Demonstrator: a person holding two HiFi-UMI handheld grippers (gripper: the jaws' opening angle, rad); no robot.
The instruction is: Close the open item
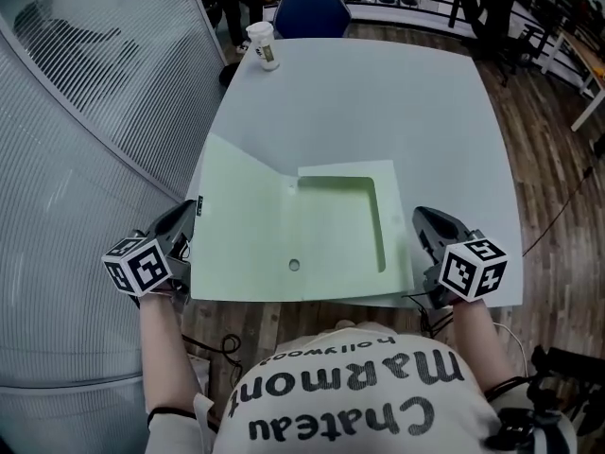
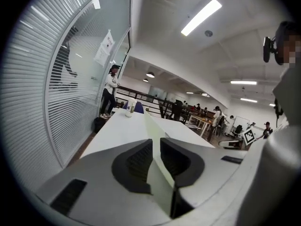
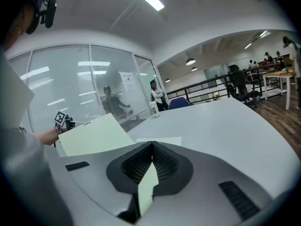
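Note:
A pale green folder lies open at the near edge of the white table. Its right half lies flat and carries a pocket. Its left flap is lifted off the table. My left gripper is shut on the outer edge of that flap, and the green sheet passes between its jaws. My right gripper is shut on the folder's right edge, where a strip of green sheet shows between its jaws.
A paper cup stands at the table's far left corner, with a blue chair behind it. A glass partition with blinds runs along the left. People stand far off, beyond the table.

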